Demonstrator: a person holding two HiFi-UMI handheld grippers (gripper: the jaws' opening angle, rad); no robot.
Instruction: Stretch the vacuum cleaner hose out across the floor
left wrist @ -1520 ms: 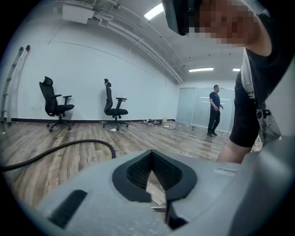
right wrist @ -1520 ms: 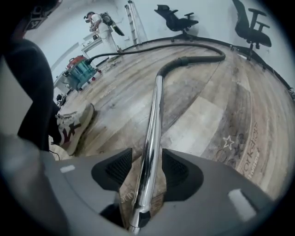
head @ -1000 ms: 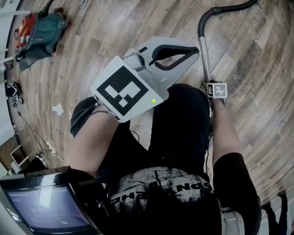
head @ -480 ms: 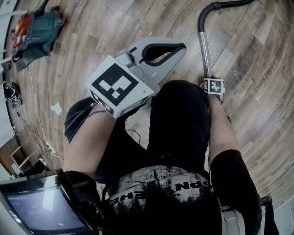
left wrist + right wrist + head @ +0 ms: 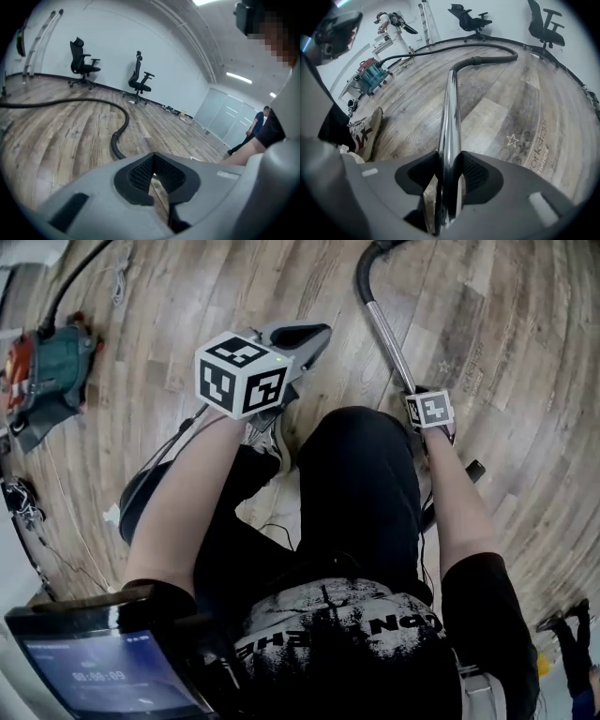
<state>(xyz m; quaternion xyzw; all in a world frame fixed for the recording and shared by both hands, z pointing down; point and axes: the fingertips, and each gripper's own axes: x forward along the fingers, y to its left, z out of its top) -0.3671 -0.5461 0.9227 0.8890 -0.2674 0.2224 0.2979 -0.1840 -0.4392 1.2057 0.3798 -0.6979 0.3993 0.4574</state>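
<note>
The vacuum's chrome wand tube (image 5: 451, 108) runs from between my right gripper's jaws out to the black hose (image 5: 487, 58). That hose curves back across the wood floor to the teal and red vacuum cleaner (image 5: 371, 74). My right gripper (image 5: 450, 171) is shut on the tube, its jaws having just closed a little on it. In the head view the right gripper (image 5: 427, 413) holds the tube (image 5: 384, 334) beside my right leg. My left gripper (image 5: 302, 336) hangs in front of my left knee, shut on nothing. Its own view shows the jaws (image 5: 153, 176) closed and the hose (image 5: 119, 129) on the floor ahead.
The vacuum cleaner (image 5: 42, 381) sits at the far left of the head view with cables (image 5: 37, 512) beside it. Two office chairs (image 5: 82, 63) (image 5: 140, 82) stand by the far wall. A person (image 5: 257, 129) stands at the right. My shoe (image 5: 365, 133) is left of the tube.
My left gripper has dropped lower and rolled, its marker cube now looking smaller and turned. The right gripper has lifted slightly with the tube, whose far end has swung leftward in the head view.
</note>
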